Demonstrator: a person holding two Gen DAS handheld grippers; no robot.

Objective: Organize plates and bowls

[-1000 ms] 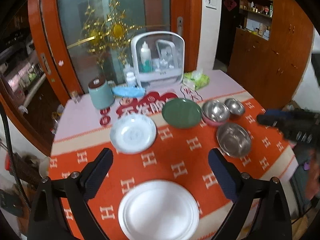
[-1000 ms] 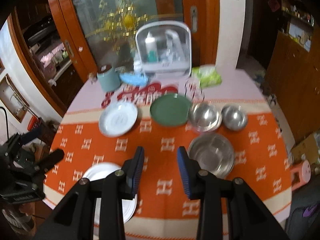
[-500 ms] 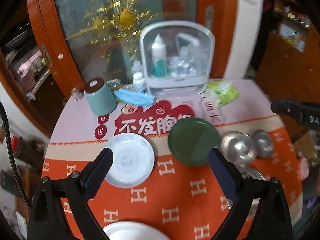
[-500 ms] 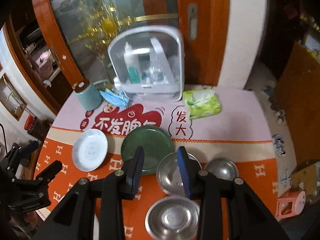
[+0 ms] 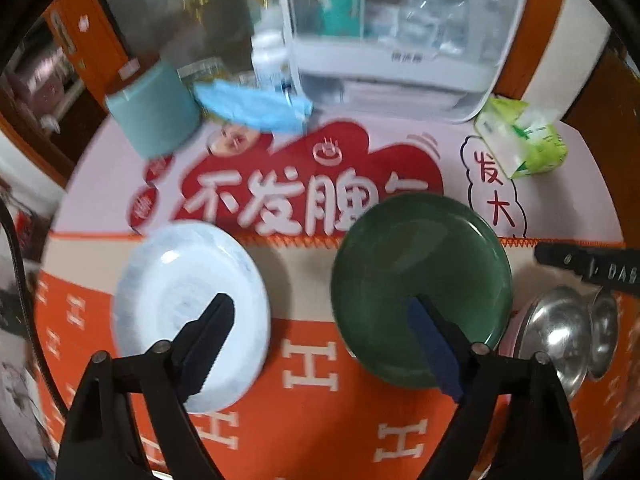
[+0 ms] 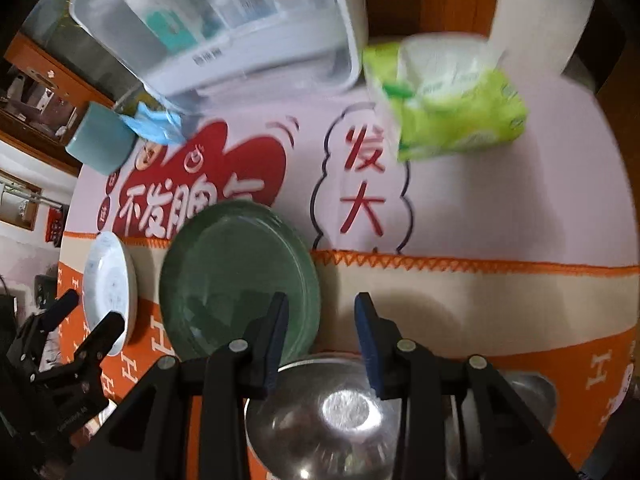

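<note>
A small white plate and a dark green plate lie side by side on the orange tablecloth. My left gripper hangs above the gap between them, one finger over each plate. Its jaws are closing and nothing is between them. Two steel bowls sit to the right of the green plate. In the right wrist view, my right gripper stands part open and empty over the far rim of a steel bowl, beside the green plate. The white plate and my left gripper show at the left.
At the back stand a white clear-fronted storage box, a teal canister, a blue face mask and a green tissue pack. A second steel bowl sits at the right. A glass and wood door rises behind the table.
Both grippers have moved forward and down toward the back row of dishes. The large white plate at the front has dropped out of view. The left jaws stand a little narrower.
</note>
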